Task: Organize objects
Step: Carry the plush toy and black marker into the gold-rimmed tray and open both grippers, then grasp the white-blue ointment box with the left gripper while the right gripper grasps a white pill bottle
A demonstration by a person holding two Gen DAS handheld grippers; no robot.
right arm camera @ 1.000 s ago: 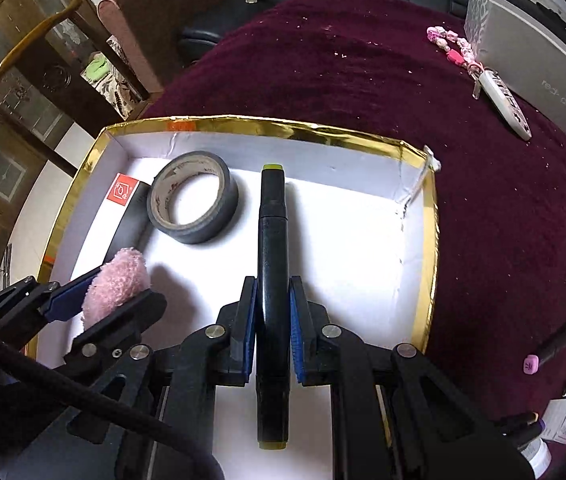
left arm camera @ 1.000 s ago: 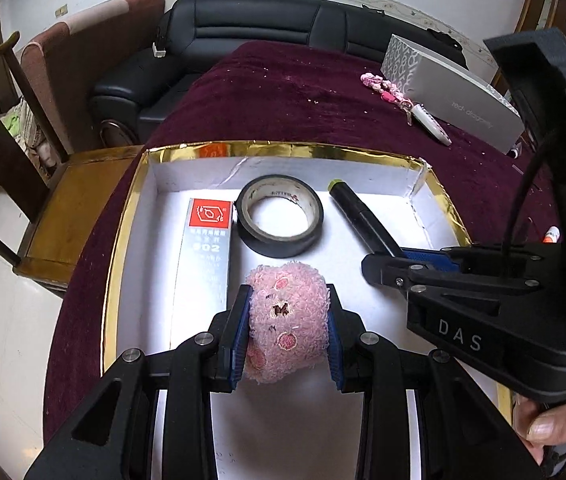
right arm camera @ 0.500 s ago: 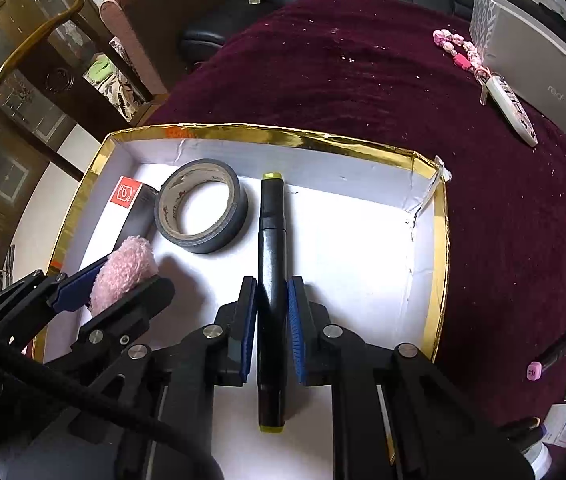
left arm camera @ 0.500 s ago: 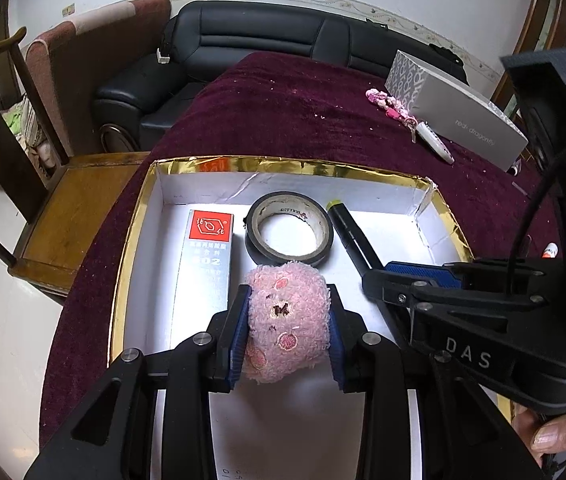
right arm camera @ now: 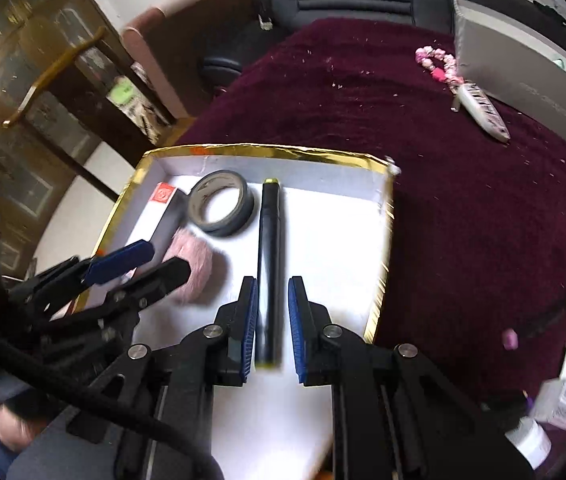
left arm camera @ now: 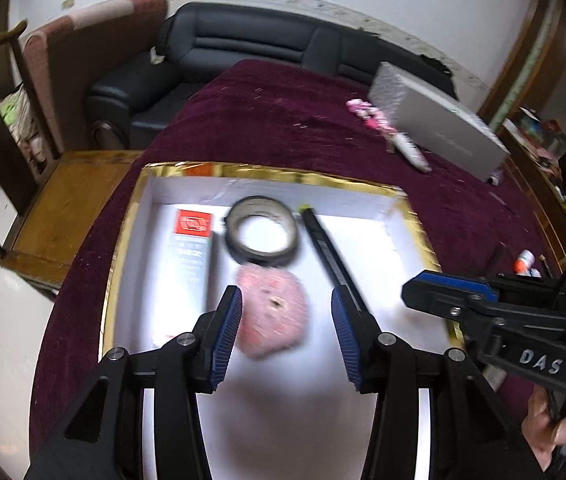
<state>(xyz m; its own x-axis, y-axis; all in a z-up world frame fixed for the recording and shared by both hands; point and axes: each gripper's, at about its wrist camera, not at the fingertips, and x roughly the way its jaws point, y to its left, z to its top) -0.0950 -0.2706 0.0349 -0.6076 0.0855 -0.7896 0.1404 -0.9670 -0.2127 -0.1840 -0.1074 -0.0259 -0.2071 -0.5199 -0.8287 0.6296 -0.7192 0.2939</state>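
Left gripper (left arm camera: 283, 322) jaws apart around puff (left arm camera: 273, 314); right gripper (right arm camera: 270, 326) jaws apart astride marker (right arm camera: 269, 256). Both lie in tray (right arm camera: 381, 264). Advise lifting straight up, clear of contents.

Pink plush (left arm camera: 273, 312) — seemingly flat — beside marker (right arm camera: 269, 264)

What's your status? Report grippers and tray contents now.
Left gripper open, fuzzy pink ball lying loose between fingers. Right gripper open around black marker pen. Both items in gold-rimmed white tray. Nothing obstructing.
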